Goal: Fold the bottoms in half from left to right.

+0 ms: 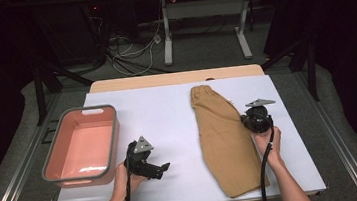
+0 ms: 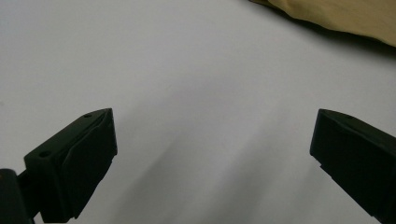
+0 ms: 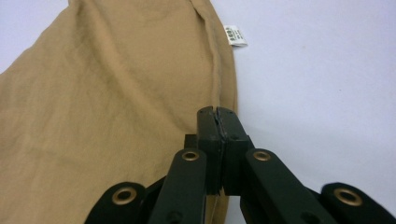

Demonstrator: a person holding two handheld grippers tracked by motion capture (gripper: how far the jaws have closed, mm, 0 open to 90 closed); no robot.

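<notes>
At the right edge of the trousers [image 1: 223, 136], the right gripper [image 3: 218, 116] has its jaws pressed together on the cloth's edge — a white tag [image 3: 235, 36] sticks out just beyond. The trousers lie folded lengthwise on the right half of the table [image 1: 167, 111]. The left gripper [image 2: 212, 149] hovers wide open over bare table, holding nothing — a pink bin [image 1: 115, 137] sits at the left.

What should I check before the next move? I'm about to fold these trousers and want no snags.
1. Trousers flat on the table: ok.
2. Right gripper at the trousers' edge, jaws closed: ok; cloth pinched: cannot tell.
3. Left gripper jaws wide open over bare table: ok.
4. Left gripper at the trousers: not ok, still short of them.
5. Pink tub apart from the trousers: ok.
</notes>
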